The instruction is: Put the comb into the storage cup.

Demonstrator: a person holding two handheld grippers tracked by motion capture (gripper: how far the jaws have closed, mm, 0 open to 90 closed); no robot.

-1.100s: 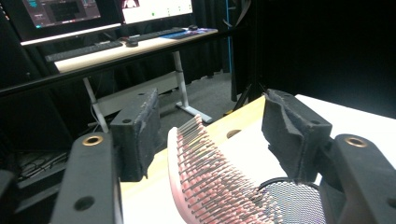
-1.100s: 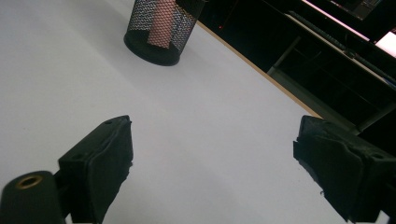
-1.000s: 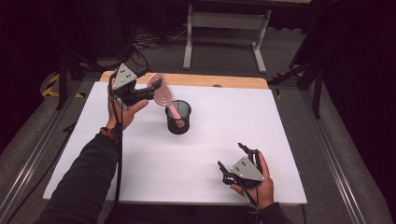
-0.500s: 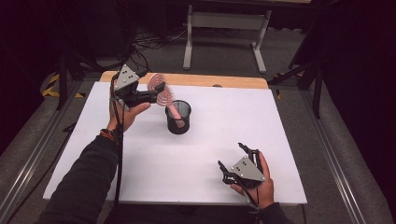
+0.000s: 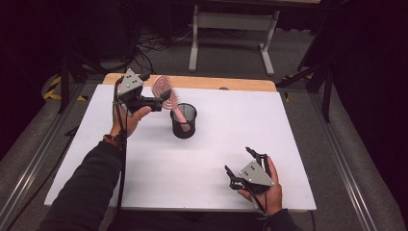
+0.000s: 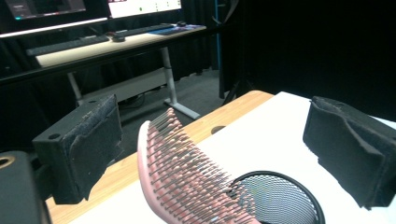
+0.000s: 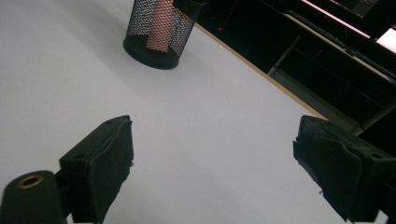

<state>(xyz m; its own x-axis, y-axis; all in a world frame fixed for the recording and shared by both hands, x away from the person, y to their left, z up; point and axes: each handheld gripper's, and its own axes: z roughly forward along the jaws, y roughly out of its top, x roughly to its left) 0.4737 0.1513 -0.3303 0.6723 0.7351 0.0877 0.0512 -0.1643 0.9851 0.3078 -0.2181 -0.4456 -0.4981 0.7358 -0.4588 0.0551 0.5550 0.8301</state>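
Observation:
A pink hairbrush (image 5: 163, 91) stands tilted, handle down, in a black mesh cup (image 5: 184, 120) at the back middle of the white table (image 5: 269, 125). My left gripper (image 5: 155, 100) is beside the brush head. In the left gripper view the bristled hairbrush (image 6: 187, 182) sits between the wide jaws of the left gripper (image 6: 215, 149), and neither pad touches it; these jaws have just been opening. The cup rim (image 6: 280, 179) lies below. My right gripper (image 5: 239, 161) rests open near the front right. From the right gripper (image 7: 222, 163), the cup (image 7: 140, 32) with the pink handle (image 7: 159, 23) is far ahead.
A wooden strip (image 5: 240, 83) edges the table's far side. Beyond it stands a desk with white legs (image 5: 195, 43), and cables lie on the floor. A metal rail (image 5: 29, 168) runs along the left.
The left gripper's jaws have spread apart off the brush head, which stays leaning in the cup. Both hands have kept their places.

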